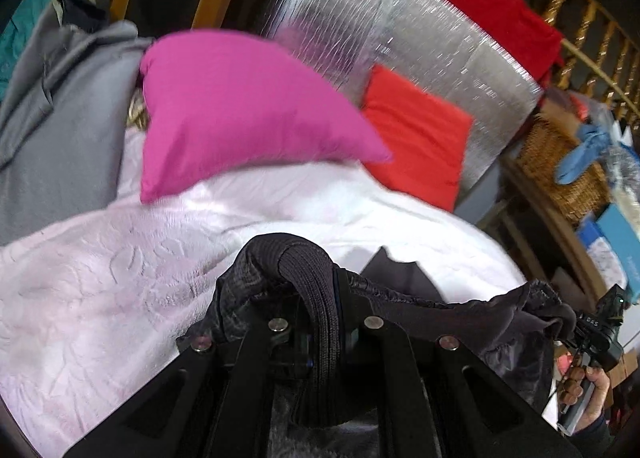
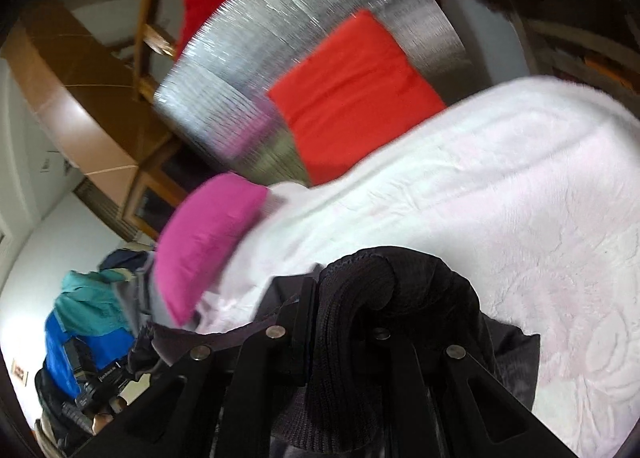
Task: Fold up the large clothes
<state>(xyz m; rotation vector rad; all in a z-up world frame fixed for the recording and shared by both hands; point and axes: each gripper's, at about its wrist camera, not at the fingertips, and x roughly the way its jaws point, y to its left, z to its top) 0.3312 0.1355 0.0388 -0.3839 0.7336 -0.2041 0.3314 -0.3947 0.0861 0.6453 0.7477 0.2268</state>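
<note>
In the left wrist view, the left tongs (image 1: 316,286) are seen clenched on the ribbed black cuff of a dark jacket (image 1: 496,318). The cuff is bunched between the fingers and hangs down over the frame. From there the jacket's gathered edge is stretched to the right, above the bed, toward the right tongs (image 1: 576,332), which are held in a hand (image 1: 588,386) at the frame's right edge; that end of the edge is seen bunched right at them. A pale pink blanket (image 1: 120,298) is spread over the bed beneath. A magenta pillow (image 1: 236,114) is propped on it, beside a red pillow (image 1: 416,134) that leans against a silver foil panel (image 1: 400,38). Grey cloth (image 1: 60,118) is piled at the left.

In the right wrist view, the right tongs (image 2: 352,298) are seen closed on another ribbed black cuff of the jacket (image 2: 516,358), the knit bulging over the fingers. Dark fabric trails down both sides of the frame. The left tongs (image 2: 132,358) are seen at lower left with the jacket's edge drawn to them. The blanket (image 2: 500,178), the magenta pillow (image 2: 208,238), the red pillow (image 2: 352,98) and the foil panel (image 2: 280,38) lie beyond.
</note>
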